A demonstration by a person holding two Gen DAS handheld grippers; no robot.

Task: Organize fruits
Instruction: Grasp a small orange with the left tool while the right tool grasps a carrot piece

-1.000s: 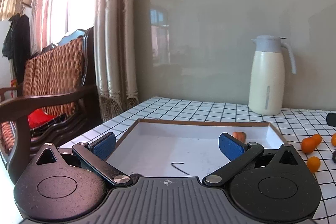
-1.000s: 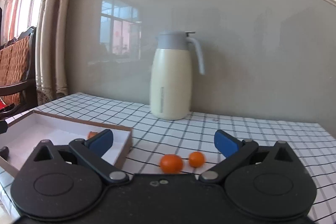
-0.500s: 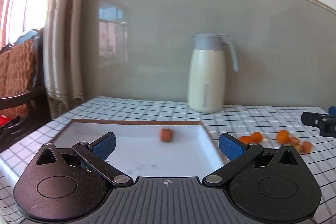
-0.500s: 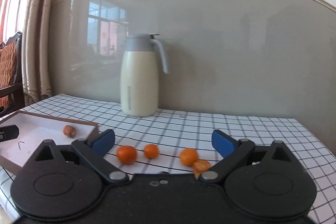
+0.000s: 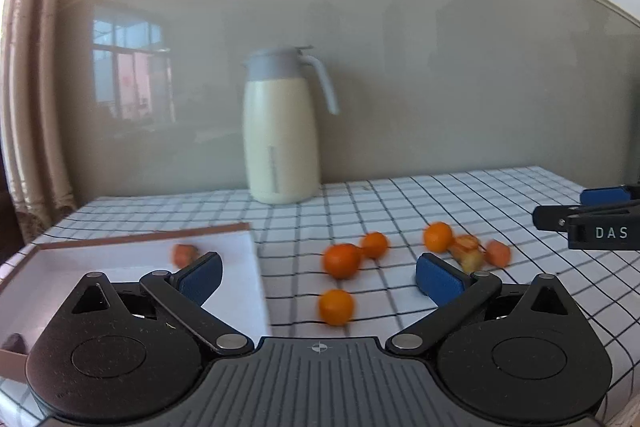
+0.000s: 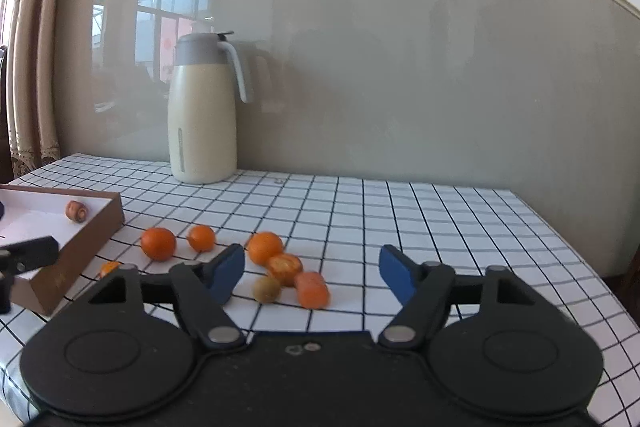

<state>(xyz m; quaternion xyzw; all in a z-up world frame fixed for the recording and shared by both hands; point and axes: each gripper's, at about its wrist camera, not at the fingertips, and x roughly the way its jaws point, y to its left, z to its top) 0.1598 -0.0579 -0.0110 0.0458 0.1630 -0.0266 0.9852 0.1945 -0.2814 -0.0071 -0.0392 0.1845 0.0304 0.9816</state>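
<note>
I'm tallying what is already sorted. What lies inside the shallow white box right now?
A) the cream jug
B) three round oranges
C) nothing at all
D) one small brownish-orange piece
D: a single brownish-orange piece sits on the floor of the white box, while the round oranges lie outside on the checked cloth.

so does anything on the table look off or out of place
Mostly the loose fruit: it lies scattered on the checked tablecloth, beside the tray rather than in it. Only one brownish piece sits inside. One fruit in the cluster looks cut or split open, unlike the whole round ones.
</note>
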